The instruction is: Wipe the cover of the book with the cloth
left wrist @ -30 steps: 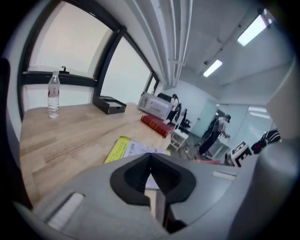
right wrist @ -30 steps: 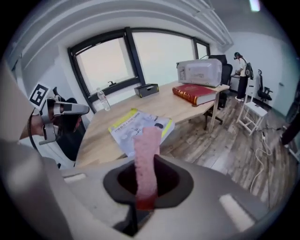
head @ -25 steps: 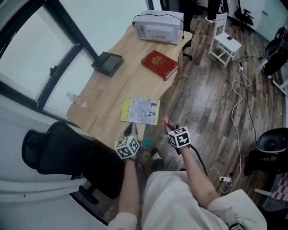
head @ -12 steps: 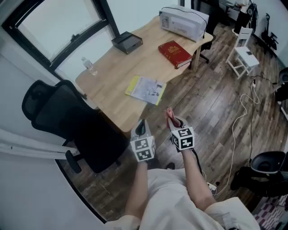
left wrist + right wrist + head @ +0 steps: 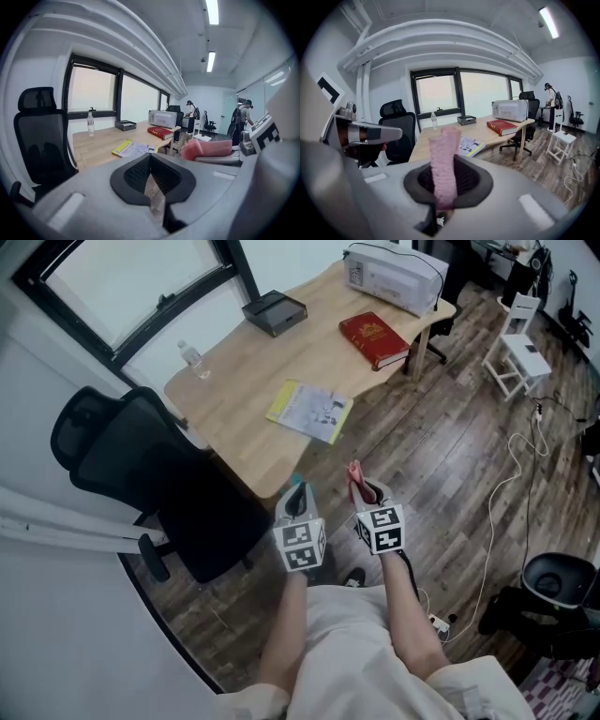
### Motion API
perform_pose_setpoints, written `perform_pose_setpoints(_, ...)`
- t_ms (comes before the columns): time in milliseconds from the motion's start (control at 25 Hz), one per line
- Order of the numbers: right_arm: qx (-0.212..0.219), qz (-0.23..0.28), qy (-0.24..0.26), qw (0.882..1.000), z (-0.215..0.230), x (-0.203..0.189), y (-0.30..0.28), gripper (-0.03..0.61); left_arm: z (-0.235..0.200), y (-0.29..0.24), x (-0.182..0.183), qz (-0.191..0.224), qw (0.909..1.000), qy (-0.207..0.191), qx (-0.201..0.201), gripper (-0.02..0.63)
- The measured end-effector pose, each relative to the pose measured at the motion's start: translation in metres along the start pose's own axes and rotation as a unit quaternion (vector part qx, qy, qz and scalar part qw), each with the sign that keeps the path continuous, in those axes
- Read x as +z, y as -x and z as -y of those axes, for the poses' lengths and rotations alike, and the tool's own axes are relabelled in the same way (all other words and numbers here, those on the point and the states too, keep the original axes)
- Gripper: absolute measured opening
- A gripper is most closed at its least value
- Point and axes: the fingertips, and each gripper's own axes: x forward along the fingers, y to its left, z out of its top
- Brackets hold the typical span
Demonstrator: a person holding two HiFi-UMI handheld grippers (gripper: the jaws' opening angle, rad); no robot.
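Seen from above, a person stands on a wooden floor [image 5: 450, 465] at the near edge of a pale wooden counter [image 5: 253, 371], holding a claw in each hand. The right claw [image 5: 361, 491] is clamped on a pink cloth [image 5: 353, 474], which sticks up from between its jaws as a folded strip. The left claw [image 5: 297, 493], just beside it at 9 o'clock, has its jaws together with nothing between them.

The red book [image 5: 375, 338] lies flat on the counter, closed, at about 12 o'clock from the right claw and well apart from it, near the counter's far right end. Neither claw nor the cloth touches it. A yellow booklet [image 5: 311, 411] lies nearer, at 11 o'clock from the right claw, close to the counter's edge.

Beyond the book, at its 12 o'clock, stands a white printer [image 5: 394, 273]. A small black box [image 5: 274, 312] and a clear bottle [image 5: 192, 359] sit along the window side. A black office chair [image 5: 122, 465] stands at 9 o'clock from the left claw.
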Motion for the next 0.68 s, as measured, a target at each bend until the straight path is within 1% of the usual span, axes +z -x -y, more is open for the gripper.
perform_pose_setpoints(160,-0.002,0.001,-0.005,1.0,0.0013,-0.0021,-0.0006,0.026,0.0025,0.0016,-0.007,-0.006,0.9999,-0.008,-0.004,0.006)
perform_pose_setpoints(320,-0.001,0.006,-0.003,1.0,0.0,0.0013,0.0007,0.026,0.0046,0.0036,-0.0068,-0.009,0.9997,-0.018,-0.01,0.006)
perform_pose_setpoints(480,-0.001,0.011,-0.004,1.0,0.0003,0.0052,0.0034,0.026,0.0088,0.0033,-0.0026,-0.006,0.9996,-0.011,-0.023,0.006)
perform_pose_setpoints(560,0.004,0.014,-0.017,1.0,-0.0001,0.0054,0.0049,0.026,0.0095,0.0032,-0.0008,-0.003,0.9996,-0.006,-0.027,0.006)
perform_pose_setpoints(680,0.023,0.026,-0.044,0.998,-0.0051,0.0064,0.0076,0.026,0.0076,0.0062,0.0017,0.003,0.9996,0.005,-0.028,0.006)
